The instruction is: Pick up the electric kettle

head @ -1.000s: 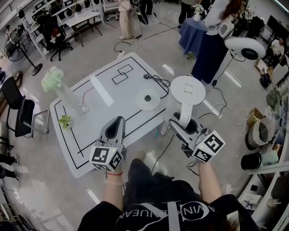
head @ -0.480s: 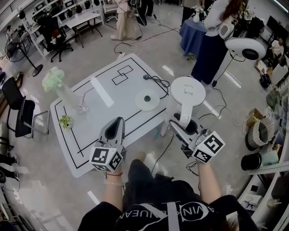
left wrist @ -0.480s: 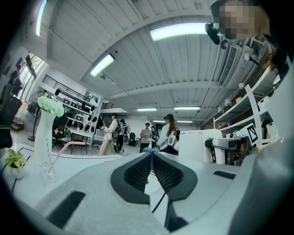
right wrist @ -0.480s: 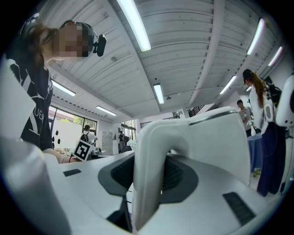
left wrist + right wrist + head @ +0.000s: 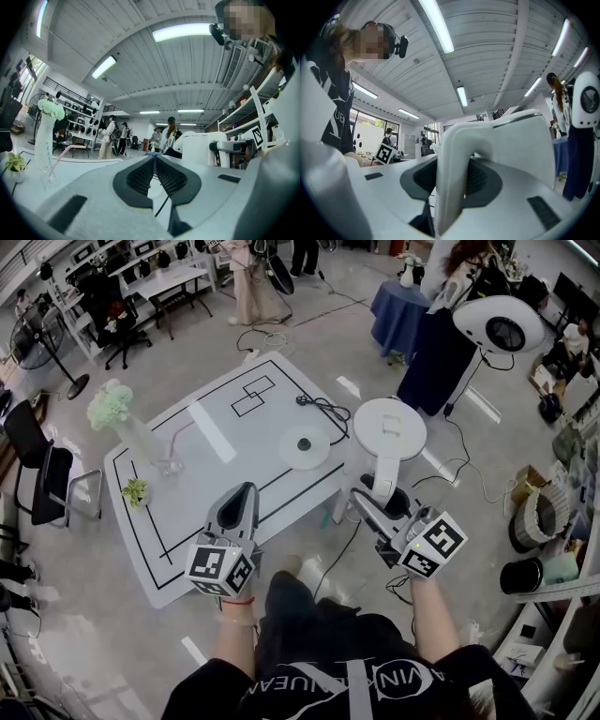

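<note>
The white electric kettle [image 5: 389, 430] hangs beside the table's right edge, off its round base [image 5: 307, 446], which lies on the white table [image 5: 216, 442]. My right gripper [image 5: 373, 501] is shut on the kettle's handle [image 5: 382, 476]; in the right gripper view the handle [image 5: 452, 178] stands upright between the dark pads, with the kettle's body [image 5: 520, 140] behind it. My left gripper [image 5: 247, 489] hovers over the table's near edge, its pads [image 5: 140, 176] pressed together with nothing in them. From the left gripper view the kettle [image 5: 204, 147] shows at the right.
A glass vase of pale flowers [image 5: 117, 413] and a small potted plant [image 5: 136, 491] stand on the table's left side. The base's black cable [image 5: 323, 407] runs off the far edge. A black chair [image 5: 42, 470] is left; a white fan [image 5: 502, 329], people and baskets are right.
Both grippers and the kettle have kept still. The people at the back have shifted and the white fan at the upper right has turned.
</note>
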Available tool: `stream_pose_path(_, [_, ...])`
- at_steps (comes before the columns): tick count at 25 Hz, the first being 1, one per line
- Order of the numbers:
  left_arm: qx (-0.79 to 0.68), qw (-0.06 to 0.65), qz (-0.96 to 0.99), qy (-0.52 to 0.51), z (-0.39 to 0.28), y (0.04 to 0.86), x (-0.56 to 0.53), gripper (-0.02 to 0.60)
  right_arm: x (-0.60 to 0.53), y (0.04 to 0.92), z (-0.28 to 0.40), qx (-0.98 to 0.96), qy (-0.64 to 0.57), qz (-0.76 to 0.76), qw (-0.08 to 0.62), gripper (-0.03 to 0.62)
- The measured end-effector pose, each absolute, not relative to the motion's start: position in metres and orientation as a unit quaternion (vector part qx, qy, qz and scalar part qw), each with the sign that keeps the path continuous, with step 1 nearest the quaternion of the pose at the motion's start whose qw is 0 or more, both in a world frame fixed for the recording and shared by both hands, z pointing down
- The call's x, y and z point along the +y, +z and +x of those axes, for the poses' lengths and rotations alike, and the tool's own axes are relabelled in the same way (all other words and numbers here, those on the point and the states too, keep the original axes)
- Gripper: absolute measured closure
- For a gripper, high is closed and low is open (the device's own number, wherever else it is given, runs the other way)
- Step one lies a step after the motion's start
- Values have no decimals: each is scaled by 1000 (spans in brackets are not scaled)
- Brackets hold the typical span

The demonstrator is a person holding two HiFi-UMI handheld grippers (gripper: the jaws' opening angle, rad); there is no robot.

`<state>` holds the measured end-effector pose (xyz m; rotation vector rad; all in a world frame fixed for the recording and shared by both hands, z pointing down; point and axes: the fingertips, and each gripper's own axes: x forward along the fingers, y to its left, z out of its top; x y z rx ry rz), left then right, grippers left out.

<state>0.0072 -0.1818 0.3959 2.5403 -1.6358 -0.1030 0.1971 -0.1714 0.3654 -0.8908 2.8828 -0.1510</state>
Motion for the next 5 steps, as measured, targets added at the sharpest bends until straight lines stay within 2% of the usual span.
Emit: stream_pose_path(5, [-540,59,839,-34,9,397,-182,558,-172,366,199,953,-48,-294,58,474])
